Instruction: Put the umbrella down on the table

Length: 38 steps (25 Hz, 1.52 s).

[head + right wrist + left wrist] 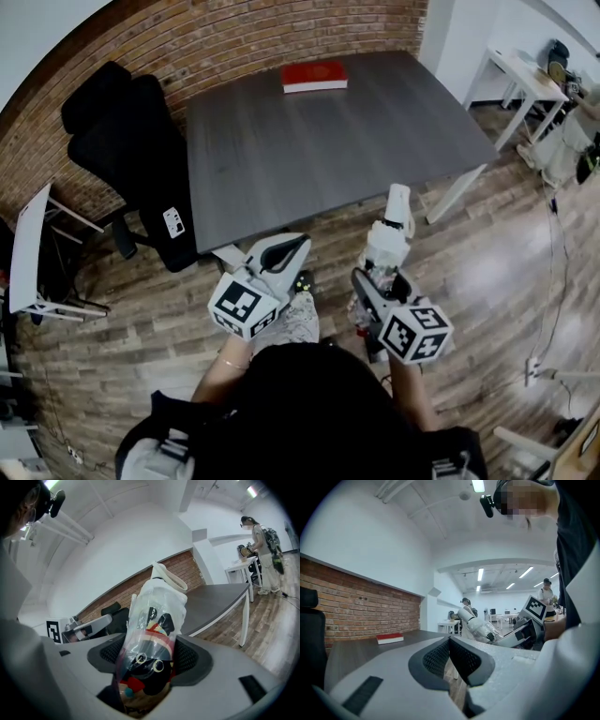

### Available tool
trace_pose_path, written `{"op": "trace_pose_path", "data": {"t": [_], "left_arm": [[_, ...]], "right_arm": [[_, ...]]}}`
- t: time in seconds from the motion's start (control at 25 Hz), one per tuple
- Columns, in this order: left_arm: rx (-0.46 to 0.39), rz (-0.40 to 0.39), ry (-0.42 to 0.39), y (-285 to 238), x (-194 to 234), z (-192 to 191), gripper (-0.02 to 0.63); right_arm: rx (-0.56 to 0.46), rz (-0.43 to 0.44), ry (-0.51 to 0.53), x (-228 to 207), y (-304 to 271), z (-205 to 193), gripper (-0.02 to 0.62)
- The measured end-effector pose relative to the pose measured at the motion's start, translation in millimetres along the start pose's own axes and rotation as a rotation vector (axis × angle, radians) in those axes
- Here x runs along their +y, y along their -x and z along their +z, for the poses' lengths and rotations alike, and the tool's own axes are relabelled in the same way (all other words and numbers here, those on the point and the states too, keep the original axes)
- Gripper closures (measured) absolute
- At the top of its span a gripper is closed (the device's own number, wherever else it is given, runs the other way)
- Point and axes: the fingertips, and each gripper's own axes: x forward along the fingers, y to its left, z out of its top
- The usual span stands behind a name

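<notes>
A folded umbrella (386, 246) in a clear plastic sleeve, with a white tip, sticks out forward from my right gripper (382, 281), which is shut on it. In the right gripper view the umbrella (154, 620) fills the gap between the jaws of the right gripper (150, 658). The umbrella hangs over the floor just short of the near edge of the dark grey table (328, 150). My left gripper (286, 251) is beside it on the left, shut with nothing in it; its pads (440, 656) meet at the tips. The left gripper view also shows the umbrella (480, 627).
A red book (314, 76) lies at the table's far edge. A black office chair (122, 159) stands at the table's left side, with a small white table (28, 248) further left. White desks (525, 80) and a person (260, 531) are off to the right.
</notes>
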Motion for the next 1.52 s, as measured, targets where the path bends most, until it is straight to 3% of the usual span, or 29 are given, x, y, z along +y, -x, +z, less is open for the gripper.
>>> {"op": "trace_pose_path", "data": {"t": [0.48, 1.52], "left_arm": [[-0.006, 0.042, 0.036, -11, 56, -8, 0.604], [-0.005, 0.059, 0.138, -106, 266, -28, 0.604]], "right_arm": [[0.026, 0.003, 0.01, -7, -59, 24, 0.304], [0.112, -0.043, 0.02, -35, -267, 108, 0.304]]}}
